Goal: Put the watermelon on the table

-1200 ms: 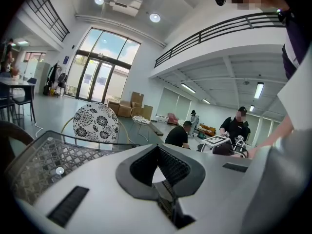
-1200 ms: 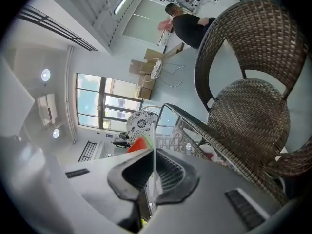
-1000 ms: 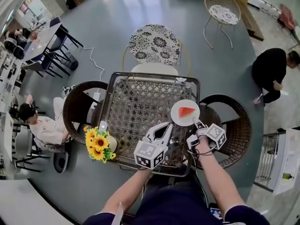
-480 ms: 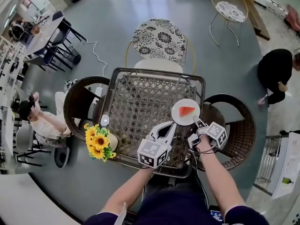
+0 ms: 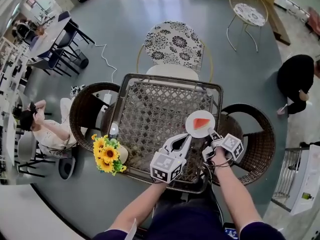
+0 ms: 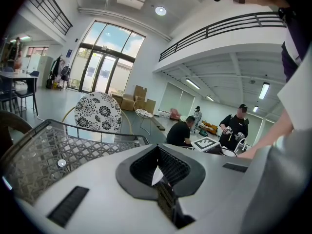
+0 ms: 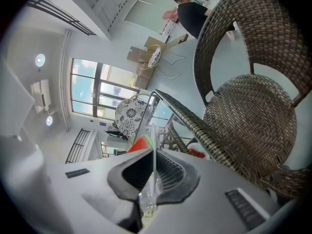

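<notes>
A red watermelon slice (image 5: 201, 122) lies on a white plate (image 5: 192, 128) over the right part of the lattice-topped table (image 5: 150, 80). My right gripper (image 5: 210, 132) is shut on the plate's near edge. In the right gripper view the plate (image 7: 154, 143) runs edge-on between the pads, with the watermelon (image 7: 141, 143) just left of it. My left gripper (image 5: 186, 140) hovers over the table beside the plate, shut on nothing; its pads (image 6: 168, 167) meet in the left gripper view. Whether the plate rests on the table I cannot tell.
Sunflowers (image 5: 107, 154) stand at the table's near left corner. Wicker chairs flank the table at left (image 5: 84, 115) and right (image 5: 256, 140), and a patterned chair (image 5: 172, 43) stands behind it. One person sits at the left (image 5: 45, 134); another crouches at the right (image 5: 295, 79).
My right gripper has sunk a little toward the table with the plate still in it. The left gripper has barely moved.
</notes>
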{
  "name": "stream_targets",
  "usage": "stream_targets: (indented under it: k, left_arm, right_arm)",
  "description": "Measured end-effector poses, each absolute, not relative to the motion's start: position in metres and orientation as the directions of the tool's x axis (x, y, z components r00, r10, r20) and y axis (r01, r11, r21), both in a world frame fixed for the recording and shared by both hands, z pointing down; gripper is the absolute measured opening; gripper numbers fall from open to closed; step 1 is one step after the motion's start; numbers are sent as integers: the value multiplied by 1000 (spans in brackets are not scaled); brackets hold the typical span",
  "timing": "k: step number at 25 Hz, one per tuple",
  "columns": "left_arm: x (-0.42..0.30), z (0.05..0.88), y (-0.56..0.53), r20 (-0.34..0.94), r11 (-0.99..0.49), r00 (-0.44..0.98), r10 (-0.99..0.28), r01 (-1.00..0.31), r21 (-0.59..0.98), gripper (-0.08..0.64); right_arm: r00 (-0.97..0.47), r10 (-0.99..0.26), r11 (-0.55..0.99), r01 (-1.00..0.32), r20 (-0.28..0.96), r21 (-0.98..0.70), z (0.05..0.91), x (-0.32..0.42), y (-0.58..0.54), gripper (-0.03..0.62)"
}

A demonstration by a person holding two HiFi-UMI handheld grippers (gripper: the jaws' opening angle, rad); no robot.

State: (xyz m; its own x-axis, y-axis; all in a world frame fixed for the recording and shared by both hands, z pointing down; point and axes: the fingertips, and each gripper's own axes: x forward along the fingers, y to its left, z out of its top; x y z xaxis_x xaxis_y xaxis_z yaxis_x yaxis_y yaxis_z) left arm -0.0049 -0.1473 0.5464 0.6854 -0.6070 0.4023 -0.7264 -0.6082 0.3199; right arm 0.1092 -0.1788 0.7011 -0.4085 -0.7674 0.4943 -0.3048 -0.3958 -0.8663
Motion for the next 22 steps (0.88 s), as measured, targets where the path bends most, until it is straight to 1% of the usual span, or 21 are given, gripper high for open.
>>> stream_targets:
  k: [7,12,15,22]
  left_arm:
    - [-6,553,-147,408,-614,695,-592,-717,330,3]
    - [-6,558,-147,416,-616,701,-580,-711,339,3]
    - [-3,558,-148,404,-622,714,-573,-699,354,3]
    - [2,556,-149,389,-627,729,-562,-683,374,3]
  right_arm:
    - [-403,-754,-403,-342,519,-849,711,110,-179,14]
    - [-391,-729,-399,-424,562,-813,716,113,-184,14]
    - [-388,-731,-372,-462,561,-805,717,115,-186,14]
    - [-376,-685,-325,-610,624,-723,721,116,-185,18]
